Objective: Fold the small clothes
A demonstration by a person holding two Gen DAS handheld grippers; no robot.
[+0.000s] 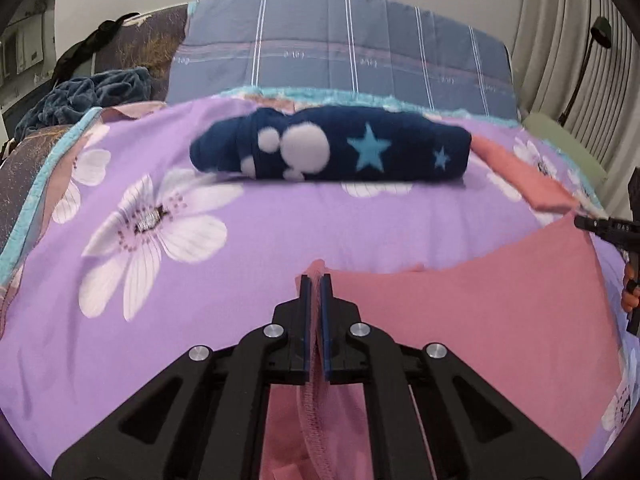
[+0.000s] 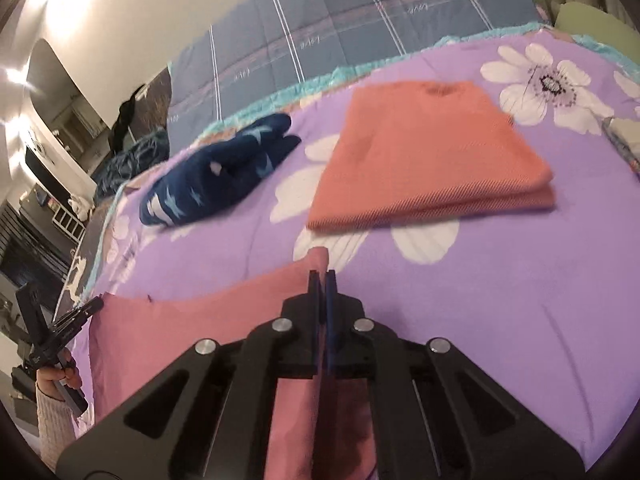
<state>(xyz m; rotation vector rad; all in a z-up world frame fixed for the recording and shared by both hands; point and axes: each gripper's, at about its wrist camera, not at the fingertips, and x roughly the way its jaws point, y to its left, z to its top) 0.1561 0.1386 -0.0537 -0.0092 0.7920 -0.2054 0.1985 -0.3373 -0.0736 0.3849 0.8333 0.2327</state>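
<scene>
Both hands are on the pink garment [image 1: 480,320] now, which lies spread on the near part of the bed [image 1: 248,236] between the two tools. Over on the left, the left gripper [image 1: 316,280] has its jaws clamped on a hemmed corner, cloth pinched right up between them. The right gripper [image 2: 322,276] is closed on the opposite corner in the same way, a tuft of pink poking out past the tips.

To fold this well, I'd say — keep both corners level, hold the edge taut between them so the fabric doesn't sag in the middle, then carry it forward together and lay it down square.

Looking across the bed from the left: a dark blue heap [image 1: 80,96] at the far edge, then the rolled navy garment with stars [image 1: 332,148] lying straight ahead (closest to the likely path of the fold), and to the right the folded orange garment [image 2: 432,152], just beyond the right gripper. The fold needs to land short of both — there's bare purple sheet for it.
</scene>
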